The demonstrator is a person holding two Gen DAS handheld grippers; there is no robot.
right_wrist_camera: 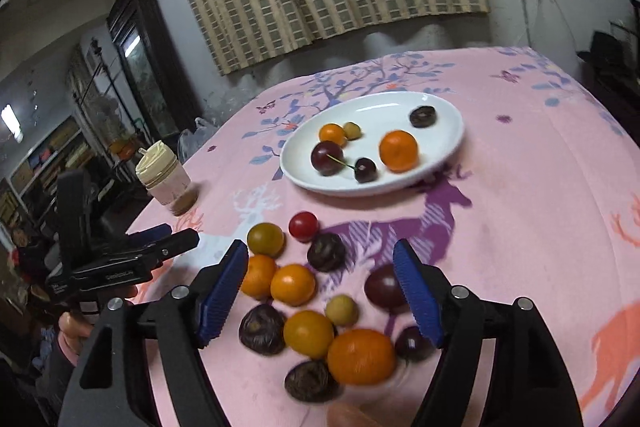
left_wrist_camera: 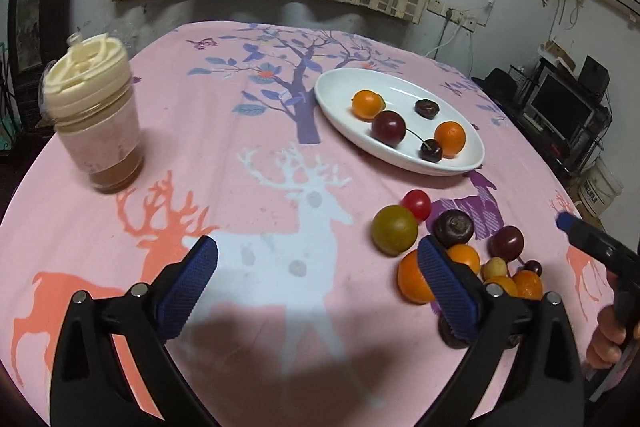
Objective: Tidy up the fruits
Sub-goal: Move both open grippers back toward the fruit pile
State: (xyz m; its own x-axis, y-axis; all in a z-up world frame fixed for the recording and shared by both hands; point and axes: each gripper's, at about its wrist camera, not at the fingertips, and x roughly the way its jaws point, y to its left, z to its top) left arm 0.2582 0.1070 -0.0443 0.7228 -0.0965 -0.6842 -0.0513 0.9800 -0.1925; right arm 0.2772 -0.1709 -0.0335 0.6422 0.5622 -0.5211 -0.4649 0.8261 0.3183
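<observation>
Pink tablecloth [right_wrist_camera: 520, 187]; right tool [right_wrist_camera: 320, 291] gapes over blurred loose fruits [right_wrist_camera: 308, 331]

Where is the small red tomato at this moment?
The small red tomato lies on the pink tablecloth, at the far edge of the loose fruit pile, between the white plate and the pile, beside the greenish round fruit.

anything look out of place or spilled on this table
Nothing is spilled or damaged. The only untidy part is the loose fruit pile lying on the tablecloth instead of on the white plate. The jar stands upright, lid on.
</observation>
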